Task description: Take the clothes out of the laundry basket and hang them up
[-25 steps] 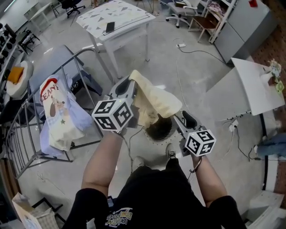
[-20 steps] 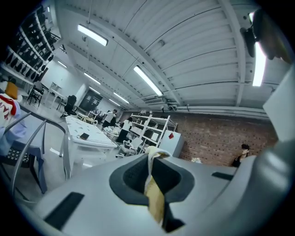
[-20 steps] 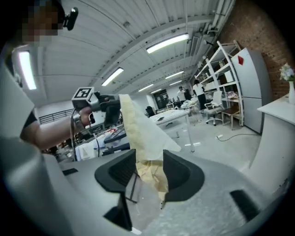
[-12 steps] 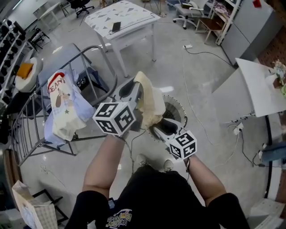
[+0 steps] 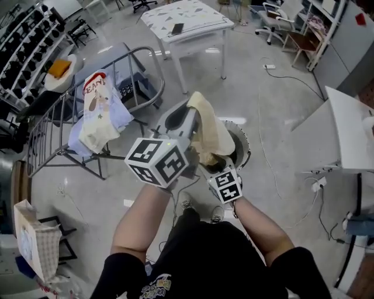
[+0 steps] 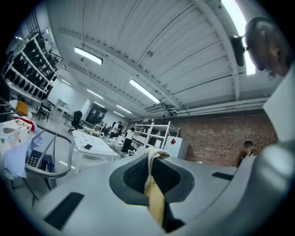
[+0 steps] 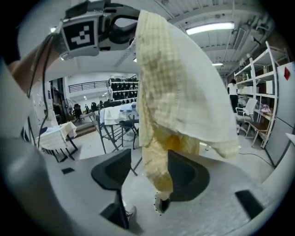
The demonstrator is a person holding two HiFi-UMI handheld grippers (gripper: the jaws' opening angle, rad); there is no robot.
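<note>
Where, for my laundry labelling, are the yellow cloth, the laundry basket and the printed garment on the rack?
yellow cloth (image 5: 211,129), head view, on its draped middle fold.
laundry basket (image 5: 246,150), head view, on the right side of its rim.
printed garment (image 5: 98,114), head view, on its pale front panel.

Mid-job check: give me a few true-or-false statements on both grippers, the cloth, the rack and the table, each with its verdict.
1. The left gripper is shut on the yellow cloth. True.
2. The right gripper is clamped on the cloth. False: its jaws have just been opening and stand apart, with the cloth hanging between them unpressed.
3. A printed garment hangs on the rack. True.
4. The white table has nothing on it. False: a small dark thing lies on it.
</note>
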